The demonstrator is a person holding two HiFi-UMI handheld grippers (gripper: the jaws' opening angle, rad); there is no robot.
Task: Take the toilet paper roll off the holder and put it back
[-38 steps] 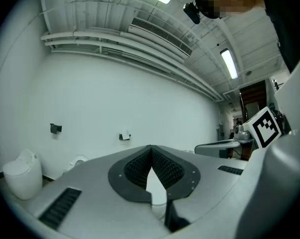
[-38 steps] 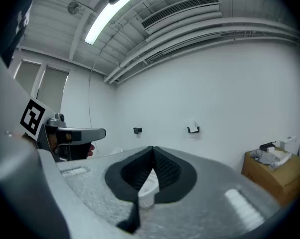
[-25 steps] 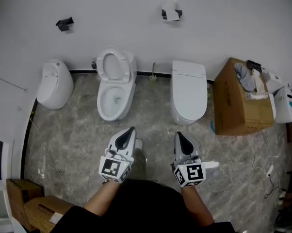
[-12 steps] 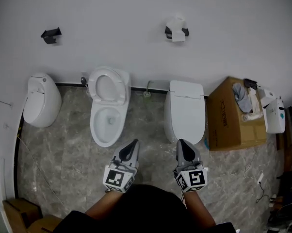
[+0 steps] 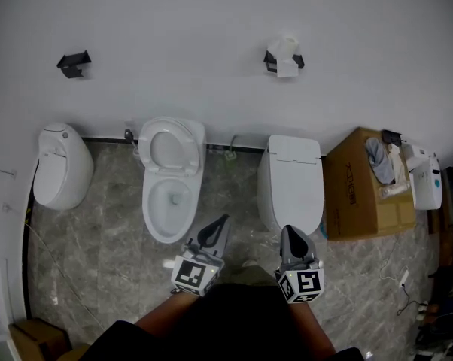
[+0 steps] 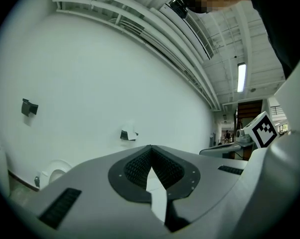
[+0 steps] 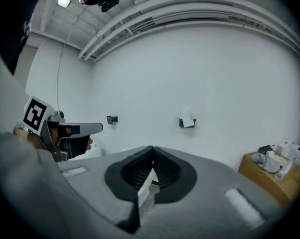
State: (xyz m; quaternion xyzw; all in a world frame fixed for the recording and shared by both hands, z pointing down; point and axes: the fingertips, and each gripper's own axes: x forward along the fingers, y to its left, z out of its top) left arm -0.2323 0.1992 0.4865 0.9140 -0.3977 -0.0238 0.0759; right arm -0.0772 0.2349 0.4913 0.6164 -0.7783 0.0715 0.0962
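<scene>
The white toilet paper roll [image 5: 284, 53] sits on a black wall holder [image 5: 270, 63], high on the white wall above the closed toilet. It also shows small in the left gripper view [image 6: 128, 133] and the right gripper view [image 7: 187, 121]. My left gripper [image 5: 223, 222] and right gripper [image 5: 289, 232] are held side by side low in the head view, over the floor in front of the toilets and far from the roll. Both point at the wall. In each gripper view the jaws meet at the tips, at the left gripper [image 6: 151, 147] and the right gripper [image 7: 152, 148], with nothing between them.
An open toilet [image 5: 171, 179] and a closed-lid toilet [image 5: 292, 180] stand against the wall, with a white fixture [image 5: 57, 164] at the left. A second, bare black holder [image 5: 74, 63] is on the wall. A cardboard box [image 5: 358, 186] with clutter stands at the right.
Both shut grippers have travelled together across the floor toward the wall. The roll and toilets now sit lower and nearer in the head view.
</scene>
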